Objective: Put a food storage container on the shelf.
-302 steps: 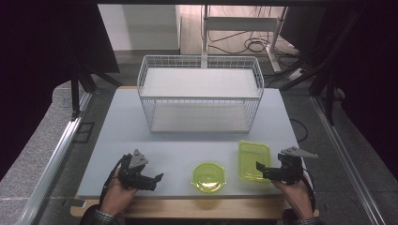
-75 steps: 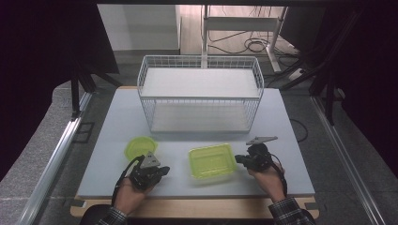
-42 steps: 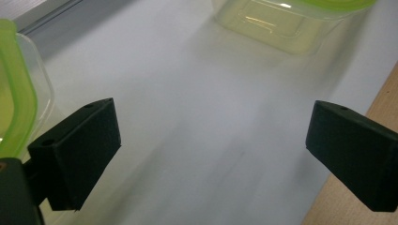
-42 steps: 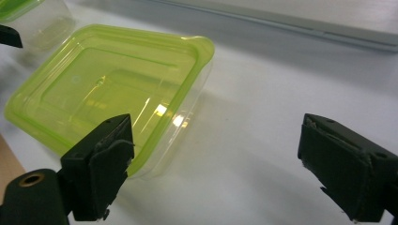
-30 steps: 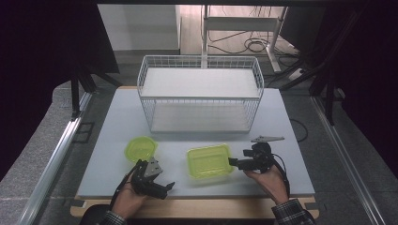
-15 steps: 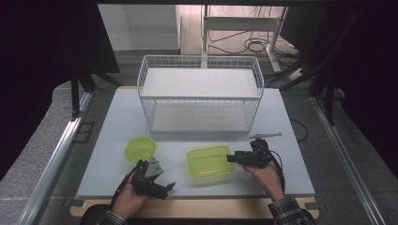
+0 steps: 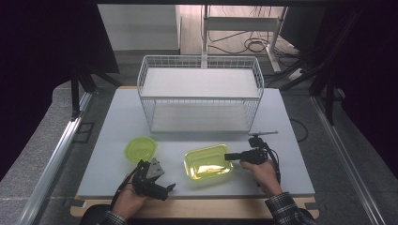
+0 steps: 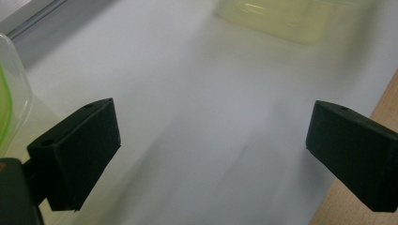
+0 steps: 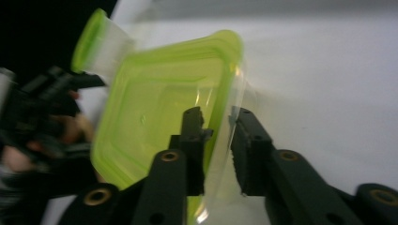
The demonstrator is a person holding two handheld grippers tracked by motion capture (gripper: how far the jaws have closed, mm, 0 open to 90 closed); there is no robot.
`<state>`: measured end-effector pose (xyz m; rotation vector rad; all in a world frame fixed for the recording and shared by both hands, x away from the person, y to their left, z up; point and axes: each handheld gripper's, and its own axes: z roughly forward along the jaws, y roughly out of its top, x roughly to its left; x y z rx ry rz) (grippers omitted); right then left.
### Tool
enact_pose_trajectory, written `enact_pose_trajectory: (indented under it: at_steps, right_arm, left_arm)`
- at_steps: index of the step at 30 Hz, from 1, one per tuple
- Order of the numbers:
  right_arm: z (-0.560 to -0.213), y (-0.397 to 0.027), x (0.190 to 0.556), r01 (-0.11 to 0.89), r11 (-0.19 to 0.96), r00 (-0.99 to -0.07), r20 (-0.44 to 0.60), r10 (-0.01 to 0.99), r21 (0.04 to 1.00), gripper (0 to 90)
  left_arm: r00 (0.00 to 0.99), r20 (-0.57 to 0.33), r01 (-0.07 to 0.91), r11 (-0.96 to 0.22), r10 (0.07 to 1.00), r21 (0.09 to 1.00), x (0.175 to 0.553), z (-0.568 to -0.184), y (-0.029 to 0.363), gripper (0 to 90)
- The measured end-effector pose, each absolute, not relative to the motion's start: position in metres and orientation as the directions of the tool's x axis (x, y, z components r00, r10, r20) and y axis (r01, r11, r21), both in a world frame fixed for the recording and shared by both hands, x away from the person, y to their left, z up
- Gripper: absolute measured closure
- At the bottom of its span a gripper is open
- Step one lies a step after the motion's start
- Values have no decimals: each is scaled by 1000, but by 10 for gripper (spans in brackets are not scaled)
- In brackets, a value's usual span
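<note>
A rectangular yellow-green lidded container (image 7: 206,163) lies on the white table, front centre. My right gripper (image 7: 230,157) reaches in from its right side; its jaws have just been closing and now pinch the container's rim (image 9: 220,84), the clear wall between the pads. A round green container (image 7: 141,148) sits to the left, also at the top left of the right gripper view (image 9: 96,40). My left gripper (image 7: 165,188) rests near the front edge, jaws wide apart over bare table (image 8: 211,136); the round container's edge (image 8: 9,93) is beside its left jaw.
A white wire basket rack (image 7: 199,96) with two shelves stands at the back of the table. The table's wooden front edge (image 8: 371,117) runs close by the left gripper. Metal rails flank the table on both sides.
My right gripper has crept left onto the rectangular container's edge and its jaws have closed on it. The left gripper and the round container have stayed put.
</note>
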<state>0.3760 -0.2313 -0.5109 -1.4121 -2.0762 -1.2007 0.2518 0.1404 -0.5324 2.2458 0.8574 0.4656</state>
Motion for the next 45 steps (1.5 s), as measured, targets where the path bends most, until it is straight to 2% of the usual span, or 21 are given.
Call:
enact_pose_trajectory:
  at_steps: [7,16,23,45]
  right_arm:
    - [-509,-232,376,902,114,-408,736,541,417,798]
    - [-495,-242,379,896,41,-401,766,503,443,798]
    - [-474,-245,383,873,10,-431,763,482,488,798]
    - [-400,-242,401,812,-42,-487,715,503,582,798]
  left_arm:
    - [717,86,442,-546,692,711,251,-531,142,32]
    - [712,83,441,-536,697,720,251,-530,143,32]
    - [712,81,440,-533,697,723,251,-529,144,32]
    - [725,52,437,-518,686,735,252,-529,144,27]
